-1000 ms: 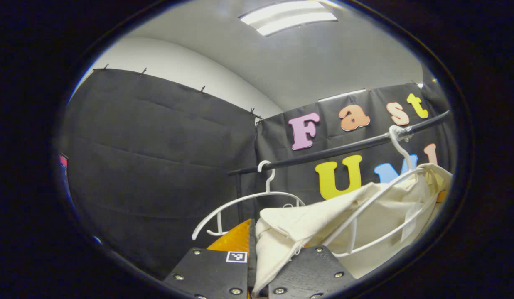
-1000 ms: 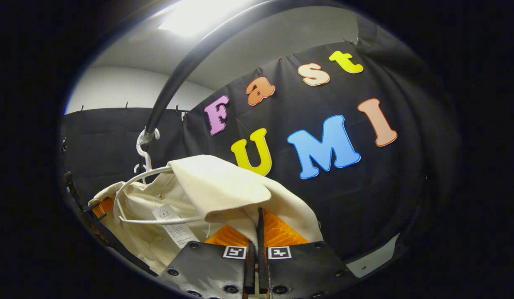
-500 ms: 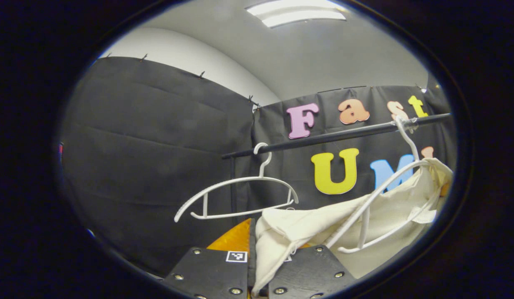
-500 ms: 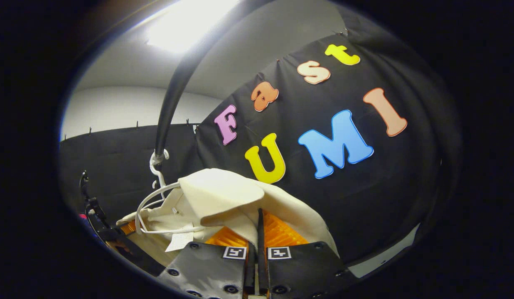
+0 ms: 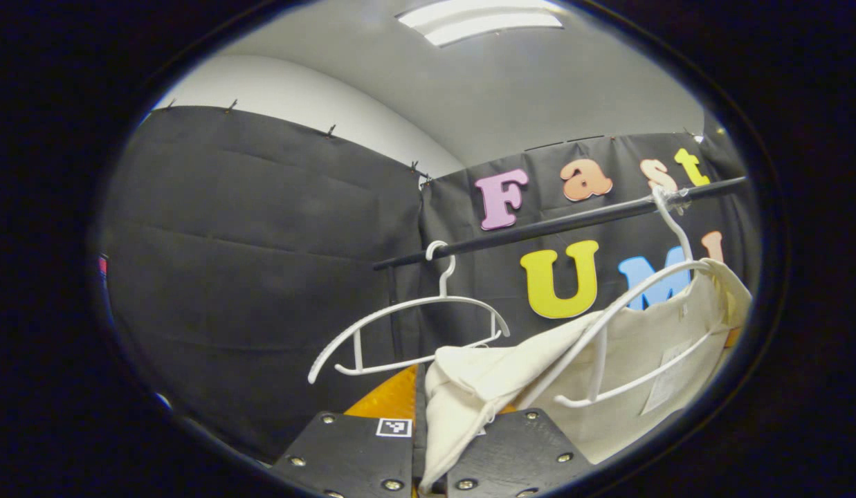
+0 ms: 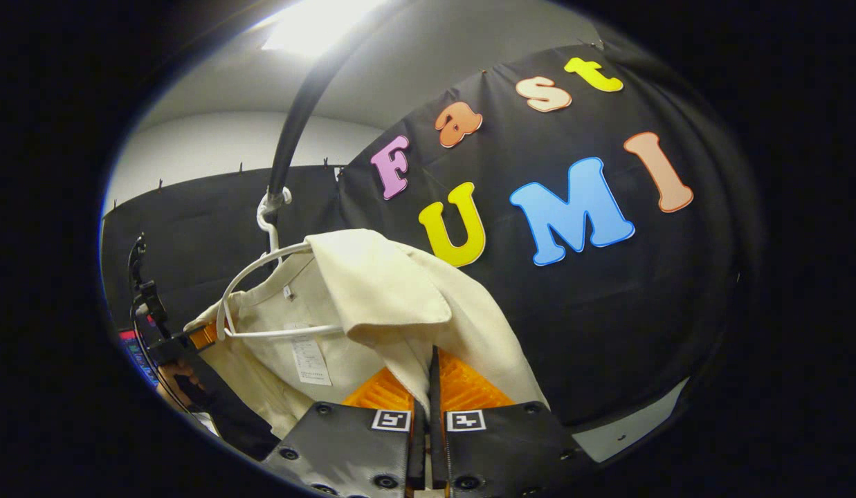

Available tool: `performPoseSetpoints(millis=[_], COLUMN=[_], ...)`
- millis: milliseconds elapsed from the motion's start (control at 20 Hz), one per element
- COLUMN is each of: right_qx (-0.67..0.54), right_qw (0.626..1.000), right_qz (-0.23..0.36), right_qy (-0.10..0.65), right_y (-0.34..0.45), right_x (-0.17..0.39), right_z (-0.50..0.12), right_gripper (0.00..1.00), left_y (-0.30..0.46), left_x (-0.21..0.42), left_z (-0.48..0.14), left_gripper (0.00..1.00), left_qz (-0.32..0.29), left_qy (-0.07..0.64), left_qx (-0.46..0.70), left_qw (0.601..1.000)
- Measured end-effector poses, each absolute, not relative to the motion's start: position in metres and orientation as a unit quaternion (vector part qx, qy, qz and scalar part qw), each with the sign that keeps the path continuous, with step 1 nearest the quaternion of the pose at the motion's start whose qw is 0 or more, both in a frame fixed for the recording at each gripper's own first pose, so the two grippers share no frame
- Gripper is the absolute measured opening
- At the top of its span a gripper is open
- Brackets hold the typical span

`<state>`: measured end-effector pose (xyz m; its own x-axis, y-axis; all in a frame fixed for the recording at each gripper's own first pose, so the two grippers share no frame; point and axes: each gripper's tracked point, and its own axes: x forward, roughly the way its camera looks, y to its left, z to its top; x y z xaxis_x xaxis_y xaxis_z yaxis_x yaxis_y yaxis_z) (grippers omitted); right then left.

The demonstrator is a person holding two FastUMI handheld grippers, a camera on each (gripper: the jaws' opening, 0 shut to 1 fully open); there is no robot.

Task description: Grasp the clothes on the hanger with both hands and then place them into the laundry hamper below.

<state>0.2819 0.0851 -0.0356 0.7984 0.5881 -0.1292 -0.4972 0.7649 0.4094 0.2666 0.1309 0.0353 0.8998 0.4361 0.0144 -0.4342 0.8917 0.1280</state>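
Left hand-held gripper (image 5: 428,432), bottom centre of the left gripper view, is clamped on a fold of the cream garment (image 5: 628,360), which drapes lower right over a white hanger (image 5: 611,325) hooked on the black rail (image 5: 559,225); a bare hanger (image 5: 407,332) hangs mid-frame on the same rail. Right hand-held gripper (image 6: 431,422), bottom centre of the right gripper view, has its fingers nearly together, pinching the garment's (image 6: 372,297) other edge. The garment's hanger (image 6: 261,290) sits left of centre there, with the left hand-held gripper at lower left.
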Motion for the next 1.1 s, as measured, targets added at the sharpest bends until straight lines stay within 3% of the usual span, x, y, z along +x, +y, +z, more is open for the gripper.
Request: performPoseSetpoints(millis=[50,100,150,250,350,550,650,750,800,850,1000,1050,1100], right_qx=[0.164,0.149,0.137,0.121,0.134,0.182,0.151,0.119,0.11,0.11,0.137,0.14,0.133], right_qw=[0.932,0.937,0.944,0.953,0.957,0.935,0.943,0.948,0.95,0.952,0.946,0.948,0.954], right_qz=[0.297,0.292,0.279,0.264,0.245,0.287,0.282,0.282,0.279,0.273,0.279,0.272,0.257], right_qy=[0.127,0.119,0.11,0.092,0.084,0.099,0.095,0.084,0.081,0.08,0.088,0.084,0.075], right_y=[0.085,0.083,0.076,0.075,0.076,0.11,0.116,0.128,0.132,0.134,0.148,0.148,0.144], right_x=[0.275,0.277,0.282,0.298,0.32,0.3,0.297,0.296,0.294,0.295,0.276,0.271,0.271], right_z=[-0.037,-0.038,-0.036,-0.03,-0.025,-0.019,-0.023,-0.023,-0.023,-0.025,-0.028,-0.028,-0.029], right_gripper=[0.07,0.21,0.21,0.2,0.01,0.04,0.23,0.37,0.52,0.58,0.61,0.55,0.55], left_y=[0.133,0.135,0.136,0.135,0.137,0.136,0.136,0.134,0.134,0.134,0.131,0.13,0.131], left_x=[0.265,0.264,0.263,0.26,0.257,0.255,0.254,0.251,0.251,0.251,0.251,0.252,0.251], left_z=[0.036,0.036,0.036,0.036,0.036,0.035,0.034,0.035,0.034,0.033,0.031,0.031,0.03], left_gripper=[0.02,0.02,0.02,0.02,0.02,0.02,0.02,0.02,0.02,0.02,0.01,0.01,0.01], left_qz=[0.228,0.233,0.235,0.233,0.236,0.239,0.24,0.241,0.242,0.243,0.244,0.244,0.244], left_qy=[0.008,0.008,0.007,0.006,0.006,0.007,0.008,0.008,0.009,0.01,0.013,0.013,0.013], left_qx=[0.068,0.07,0.07,0.063,0.061,0.065,0.066,0.065,0.066,0.067,0.068,0.068,0.07], left_qw=[0.971,0.97,0.97,0.97,0.97,0.969,0.969,0.968,0.968,0.968,0.967,0.967,0.967])
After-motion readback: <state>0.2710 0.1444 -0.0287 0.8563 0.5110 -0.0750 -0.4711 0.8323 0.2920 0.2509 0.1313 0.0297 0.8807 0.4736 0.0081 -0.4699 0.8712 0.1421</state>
